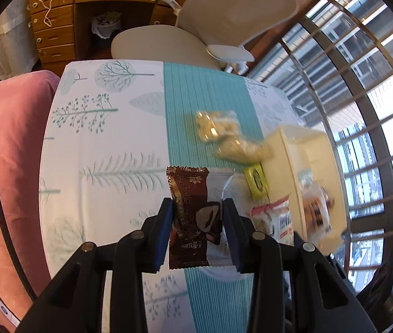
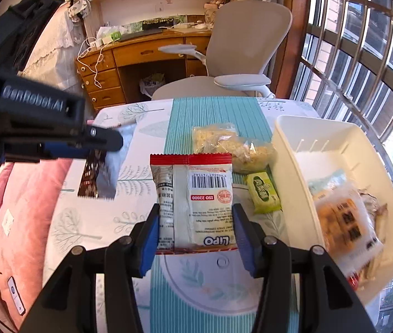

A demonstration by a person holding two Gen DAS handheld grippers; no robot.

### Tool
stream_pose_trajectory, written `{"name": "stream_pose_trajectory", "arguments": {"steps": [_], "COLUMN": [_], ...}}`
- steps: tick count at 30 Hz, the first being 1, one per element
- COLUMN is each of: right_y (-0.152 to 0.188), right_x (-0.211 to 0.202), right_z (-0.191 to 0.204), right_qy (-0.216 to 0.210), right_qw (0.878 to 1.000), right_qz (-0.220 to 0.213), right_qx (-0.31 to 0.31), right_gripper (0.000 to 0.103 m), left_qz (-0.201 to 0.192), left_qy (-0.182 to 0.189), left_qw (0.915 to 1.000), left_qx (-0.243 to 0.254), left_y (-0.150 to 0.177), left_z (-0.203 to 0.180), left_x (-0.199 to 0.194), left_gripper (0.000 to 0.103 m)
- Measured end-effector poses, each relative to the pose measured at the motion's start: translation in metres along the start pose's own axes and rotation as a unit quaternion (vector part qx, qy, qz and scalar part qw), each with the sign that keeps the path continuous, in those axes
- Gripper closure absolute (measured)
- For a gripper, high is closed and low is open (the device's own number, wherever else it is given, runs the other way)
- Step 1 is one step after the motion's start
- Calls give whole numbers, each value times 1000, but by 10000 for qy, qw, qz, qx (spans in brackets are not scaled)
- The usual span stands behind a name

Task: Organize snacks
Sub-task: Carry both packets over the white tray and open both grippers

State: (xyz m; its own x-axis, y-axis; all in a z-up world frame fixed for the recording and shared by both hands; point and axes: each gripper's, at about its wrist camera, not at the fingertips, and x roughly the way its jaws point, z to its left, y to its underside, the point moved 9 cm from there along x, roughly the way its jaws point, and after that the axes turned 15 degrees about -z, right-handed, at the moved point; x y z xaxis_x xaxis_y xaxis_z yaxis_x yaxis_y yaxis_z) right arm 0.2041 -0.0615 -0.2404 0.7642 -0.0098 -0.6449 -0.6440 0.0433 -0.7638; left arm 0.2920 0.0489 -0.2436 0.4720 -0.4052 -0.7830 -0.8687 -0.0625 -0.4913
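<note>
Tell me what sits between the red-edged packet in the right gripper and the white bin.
In the right wrist view, a small green snack packet lies on the tablecloth between the LIPO packet and the white bin.

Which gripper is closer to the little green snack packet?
Right. The right gripper, holding the LiPO packet, sits just beside the green packet; the left gripper is farther left.
</note>
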Motion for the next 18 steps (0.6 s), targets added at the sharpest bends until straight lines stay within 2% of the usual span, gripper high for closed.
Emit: {"name": "stream_pose_trajectory", "arguments": {"steps": [6, 11, 18], "right_y": [4, 10, 10], "right_x": [-38, -60, -83], "right_z": [-12, -28, -56], "right_qy": [46, 99, -1], "right_qw": [10000, 9999, 9997], "right_qz": [-41, -53, -211], "right_qx": [44, 89, 90], "right_gripper": [53, 53, 53], "left_qz": [23, 12, -232], "left_qy": [247, 473, 735], "left_qw": [9997, 9985, 9961], "left_qx": [31, 258, 440], "left_y": [28, 49, 66], "left_z": [-20, -47, -90], "left_x": [-29, -49, -69], "left_gripper": [68, 68, 68]}}
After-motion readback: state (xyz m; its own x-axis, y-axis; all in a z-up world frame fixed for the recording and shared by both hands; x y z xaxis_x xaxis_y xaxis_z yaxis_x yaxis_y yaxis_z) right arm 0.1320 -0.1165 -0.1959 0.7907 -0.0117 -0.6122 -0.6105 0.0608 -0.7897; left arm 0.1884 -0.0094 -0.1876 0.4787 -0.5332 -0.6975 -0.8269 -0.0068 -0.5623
